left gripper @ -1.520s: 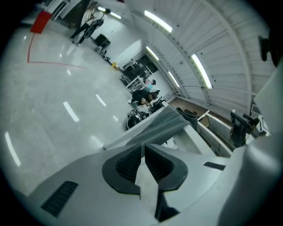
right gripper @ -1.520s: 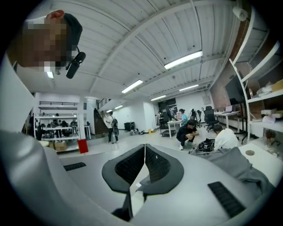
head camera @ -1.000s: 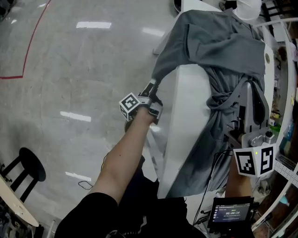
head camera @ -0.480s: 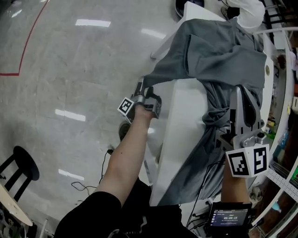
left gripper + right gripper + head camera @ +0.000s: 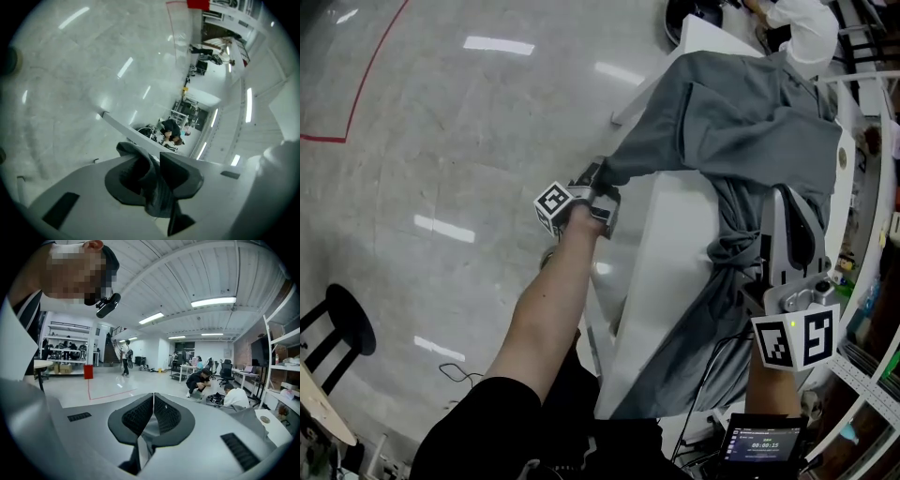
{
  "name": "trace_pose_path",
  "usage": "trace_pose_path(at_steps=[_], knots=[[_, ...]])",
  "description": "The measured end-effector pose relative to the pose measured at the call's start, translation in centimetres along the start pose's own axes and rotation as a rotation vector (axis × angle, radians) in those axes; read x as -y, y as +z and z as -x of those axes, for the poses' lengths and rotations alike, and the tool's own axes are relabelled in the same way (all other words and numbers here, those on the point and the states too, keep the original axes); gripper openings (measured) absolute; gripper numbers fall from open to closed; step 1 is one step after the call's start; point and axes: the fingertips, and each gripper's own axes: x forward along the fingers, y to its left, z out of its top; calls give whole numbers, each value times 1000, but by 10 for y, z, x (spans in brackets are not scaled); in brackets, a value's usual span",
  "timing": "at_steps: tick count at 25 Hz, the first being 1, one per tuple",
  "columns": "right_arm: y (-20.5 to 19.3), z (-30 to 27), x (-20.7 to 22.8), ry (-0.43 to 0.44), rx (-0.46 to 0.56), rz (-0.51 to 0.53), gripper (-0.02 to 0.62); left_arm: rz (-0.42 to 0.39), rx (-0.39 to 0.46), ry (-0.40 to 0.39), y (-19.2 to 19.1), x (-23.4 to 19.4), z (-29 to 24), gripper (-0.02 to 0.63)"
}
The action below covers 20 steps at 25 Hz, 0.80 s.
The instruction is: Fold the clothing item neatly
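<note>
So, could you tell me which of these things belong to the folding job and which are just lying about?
Job: grey garment; white table under it; left tongs, jaws just closing on a garment edge; right tongs, closed.
Lying about: black stool; red floor line; small screen; floor cable.

A big open lab or workshop hall: a polished grey floor point(image 5: 441, 141) marked with a red tape line point(image 5: 375, 70), ceiling strip lights point(image 5: 213, 301), storage racks point(image 5: 65, 341) far left, metal shelves point(image 5: 281, 341) right, desks point(image 5: 187, 367) and office chairs point(image 5: 228, 366) beyond.
</note>
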Motion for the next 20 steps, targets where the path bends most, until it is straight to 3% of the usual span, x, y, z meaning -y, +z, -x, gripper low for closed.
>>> trace_pose_path(at_steps=[2, 4, 8, 13, 20], knots=[[1, 0, -1, 7, 3, 2, 9, -57, -44, -31, 1, 15, -8, 89], [1, 1, 0, 8, 6, 6, 9, -71, -80, -38, -1, 23, -14, 11], [3, 0, -3, 17, 12, -4, 9, -176, -99, -27, 1, 35, -9, 8], [7, -3, -7, 20, 13, 2, 9, -312, -69, -84, 15, 66, -4, 5], [20, -5, -16, 37, 30, 12, 9, -545, -129, -94, 15, 109, -1, 5]])
